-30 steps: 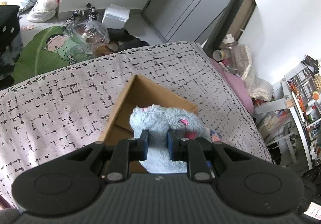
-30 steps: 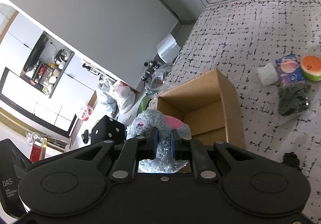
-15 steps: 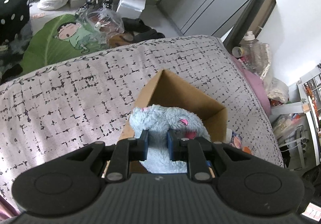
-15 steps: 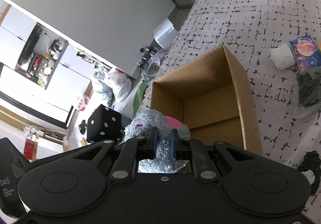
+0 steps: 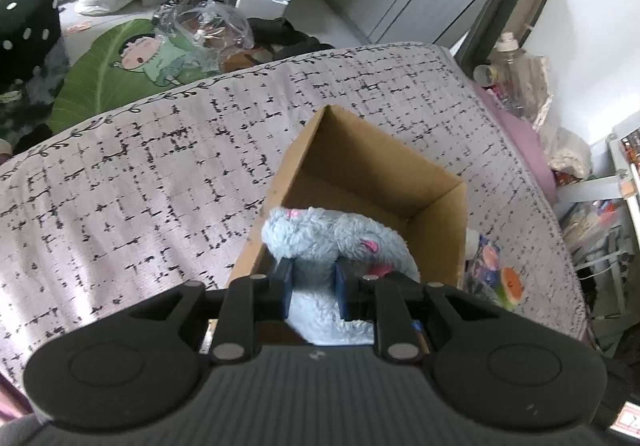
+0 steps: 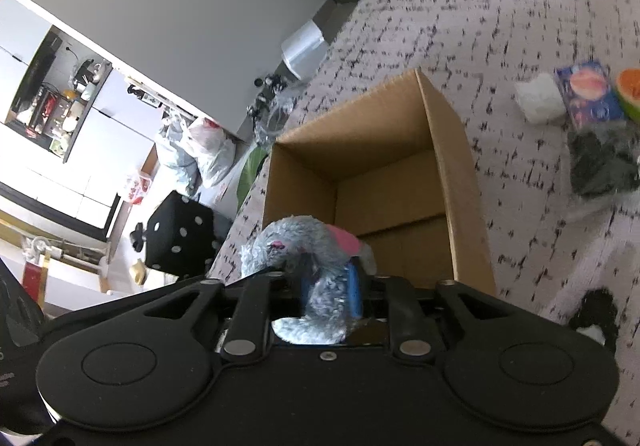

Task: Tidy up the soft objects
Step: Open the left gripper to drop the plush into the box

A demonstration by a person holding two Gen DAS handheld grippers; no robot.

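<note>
Two claws, one grey plush toy: my left claw and right claw are both pinched onto its fuzzy body, and it hangs right over the near edge of the open cardboard box on the bed; I'd carry it past the rim and lower it together before letting go, or the toy flops out. Right view shows the leftover bits clearly: white wad, blue packet; left view shows the box's far corner better.
</note>
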